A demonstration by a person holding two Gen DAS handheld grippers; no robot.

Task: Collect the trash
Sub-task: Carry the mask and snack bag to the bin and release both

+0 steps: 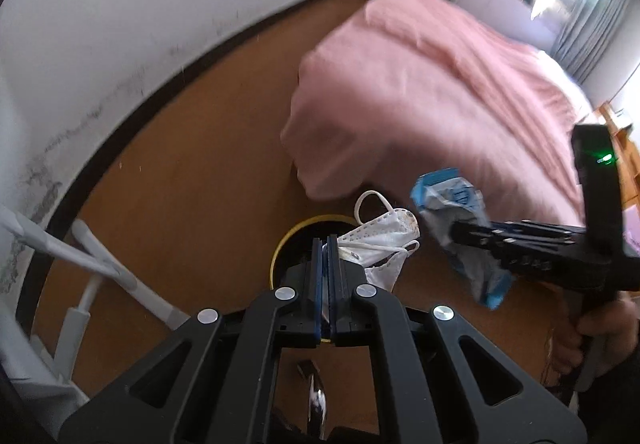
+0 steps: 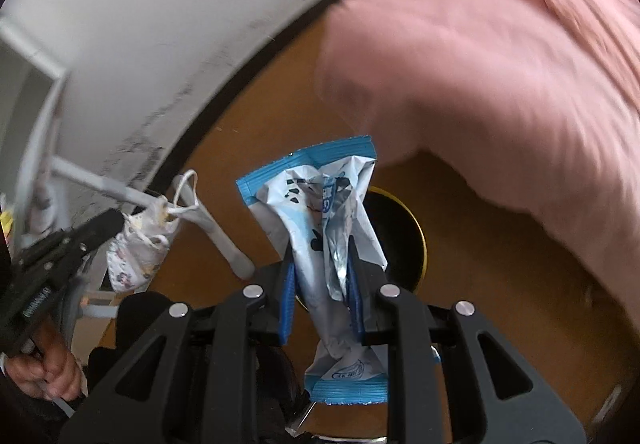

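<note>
My left gripper (image 1: 326, 244) is shut on a crumpled white face mask (image 1: 380, 244), which hangs off to the right of its tips with an ear loop sticking up. Right below it stands a dark bin with a yellow rim (image 1: 280, 244). My right gripper (image 2: 320, 264) is shut on a crinkled blue-and-white snack wrapper (image 2: 320, 203), which sticks out both above and below the pads. The bin (image 2: 416, 228) lies just behind that wrapper. In the left wrist view the right gripper (image 1: 452, 232) holds the wrapper (image 1: 452, 199) close beside the mask. In the right wrist view the left gripper (image 2: 116, 219) carries the mask (image 2: 136, 256) at the left.
A bed with a pink cover (image 1: 440, 91) overhangs the brown floor (image 1: 180, 183) next to the bin. A white wall with a dark baseboard (image 1: 120, 111) curves behind. White tube legs of a rack (image 1: 92, 264) stand at the left. A hand (image 1: 592, 336) grips the right tool.
</note>
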